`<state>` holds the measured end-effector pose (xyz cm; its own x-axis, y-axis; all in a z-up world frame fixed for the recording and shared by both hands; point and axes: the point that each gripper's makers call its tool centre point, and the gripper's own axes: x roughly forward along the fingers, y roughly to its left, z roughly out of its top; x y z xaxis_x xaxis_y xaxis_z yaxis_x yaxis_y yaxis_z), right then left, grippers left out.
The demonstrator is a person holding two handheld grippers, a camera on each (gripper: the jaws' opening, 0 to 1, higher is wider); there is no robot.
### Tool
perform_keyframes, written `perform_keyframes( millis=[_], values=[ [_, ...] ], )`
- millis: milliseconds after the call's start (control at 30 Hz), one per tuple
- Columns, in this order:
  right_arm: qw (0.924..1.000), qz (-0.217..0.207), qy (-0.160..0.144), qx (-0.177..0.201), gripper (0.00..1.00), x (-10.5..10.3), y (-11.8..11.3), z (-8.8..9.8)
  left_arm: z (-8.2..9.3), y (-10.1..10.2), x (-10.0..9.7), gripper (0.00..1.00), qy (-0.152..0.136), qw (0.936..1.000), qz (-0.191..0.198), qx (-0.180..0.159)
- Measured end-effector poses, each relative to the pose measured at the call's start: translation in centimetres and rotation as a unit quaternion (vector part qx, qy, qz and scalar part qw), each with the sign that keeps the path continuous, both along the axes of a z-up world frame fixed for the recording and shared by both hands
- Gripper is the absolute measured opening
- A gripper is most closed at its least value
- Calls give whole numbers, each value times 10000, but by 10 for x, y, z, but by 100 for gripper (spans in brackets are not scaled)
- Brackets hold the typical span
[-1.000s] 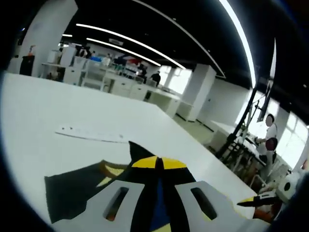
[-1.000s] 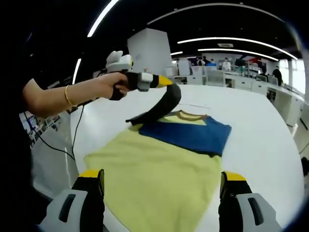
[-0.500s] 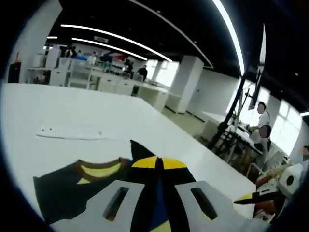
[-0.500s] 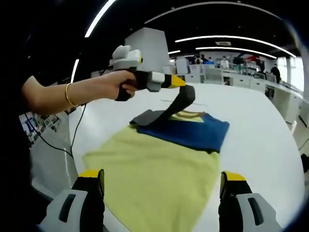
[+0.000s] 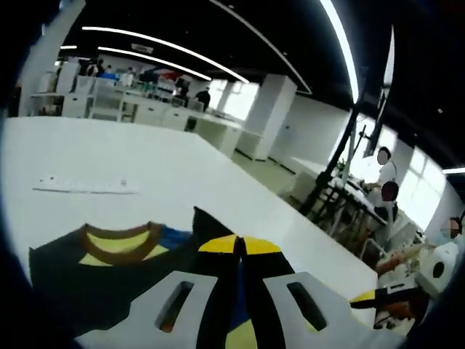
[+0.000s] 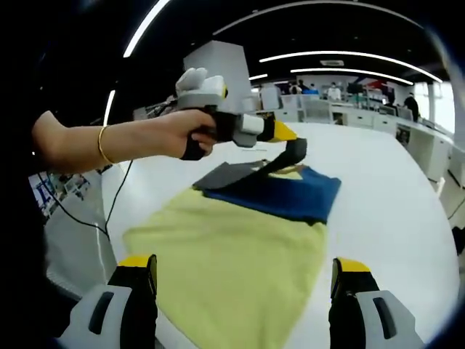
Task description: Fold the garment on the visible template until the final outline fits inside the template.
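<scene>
Left gripper view: left hand-held gripper point(image 5: 238, 246) clamped on a dark sleeve point(image 5: 208, 227) of the garment point(image 5: 94, 273) on the white counter point(image 5: 109, 156), collar point(image 5: 116, 242) beyond it; right gripper view: right hand-held gripper point(image 6: 243, 280) wide, holding nothing, above the yellow hem, garment lying lengthwise away from it.

Yellow and blue shirt point(image 6: 240, 240) lying flat in the middle of the right gripper view, blue top part folded over, dark sleeve point(image 6: 287, 158) lifted up.

One garment point(image 6: 240, 240), two hand-held grippers point(image 6: 240, 287)
</scene>
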<state>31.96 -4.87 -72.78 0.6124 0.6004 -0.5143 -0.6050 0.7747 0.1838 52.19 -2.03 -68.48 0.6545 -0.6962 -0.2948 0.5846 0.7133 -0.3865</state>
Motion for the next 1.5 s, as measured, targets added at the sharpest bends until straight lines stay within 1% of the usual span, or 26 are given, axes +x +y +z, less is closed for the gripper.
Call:
perform_keyframes(
  millis=[67, 167, 267, 300, 367, 500, 567, 600, 633, 667, 700, 733, 767, 833, 900, 933, 967, 1000, 1067, 1133, 1167, 1333, 1400, 1500],
  values=[
    [10000, -17, -5, 16, 99, 1, -1, 0, -5, -4, 0, 0, 57, 10000, -6, -13],
    [10000, -45, -2, 8, 99, 1, -3, 0, -8, -11, -5, 0, 105, 9999, -69, -3],
    [10000, -71, 17, 9, 99, 2, -5, -2, -11, -22, -11, 0, 79, 9998, -196, 36],
    [10000, -71, 20, 3, 99, 2, -5, -2, -13, -24, -12, 0, 88, 9997, -233, 68],
    [10000, -74, 21, 3, 99, 1, -5, -2, -19, -26, -13, 0, 39, 9992, -295, 264],
    [10000, -89, 31, 15, 99, 1, -7, -3, -31, -29, -16, 0, 140, 9988, -341, 330],
    [10000, -90, 37, 6, 99, 1, -7, -4, -35, -31, -18, 0, 96, 9981, -430, 428],
    [10000, -89, 44, 9, 99, 0, -7, -4, -36, -32, -18, 0, 107, 9984, -422, 373],
    [9999, -86, 55, 15, 99, 0, -7, -4, -36, -38, -19, 0, 251, 9987, -440, 91],
    [9999, -84, 57, 14, 99, 1, -7, -4, -39, -38, -19, 0, 278, 9985, -447, 137],
    [10000, -82, 48, 8, 99, 1, -8, -4, -42, -39, -18, 0, 243, 9984, -456, 213],
    [10000, -83, 38, 9, 99, 2, -8, -4, -45, -40, -19, 0, 203, 9978, -520, 362],
    [10000, -87, 31, 17, 99, 3, -8, -3, -48, -41, -21, 0, 206, 9974, -552, 423],
    [10000, -94, 2, 30, 99, 4, -8, -1, -52, -44, -24, 0, 182, 9968, -620, 471],
    [9999, -101, -4, 40, 99, 4, -9, -1, -55, -46, -29, 0, 118, 9953, -766, 575],
    [9999, -101, -2, 38, 99, 4, -9, -1, -54, -48, -32, 0, 71, 9947, -847, 572],
    [9999, -96, 2, 30, 99, 4, -9, -1, -54, -48, -33, 3, 42, 9944, -890, 575],
    [10000, -83, 11, 23, 99, 3, -9, -2, -52, -48, -35, 9, -38, 9936, -948, 610],
    [10000, -60, 20, 23, 99, 2, -9, -2, -48, -49, -39, 19, -150, 9924, -1080, 566],
    [10000, -46, 30, 29, 99, 1, -8, -2, -47, -45, -43, 27, -311, 9899, -1196, 699],
    [10000, -35, 38, 25, 99, 1, -8, -2, -47, -42, -45, 30, -334, 9892, -1223, 735],
    [10000, 48, 74, -10, 99, -1, -6, -3, -41, -28, -51, 49, -497, 9877, -1275, 761],
    [9999, 107, 72, -33, 99, -2, -4, -2, -40, -23, -52, 57, -509, 9876, -1255, 798],
    [9997, 230, 84, -68, 99, -3, 1, -2, -38, -14, -55, 65, -441, 9880, -1244, 808]
  ],
)
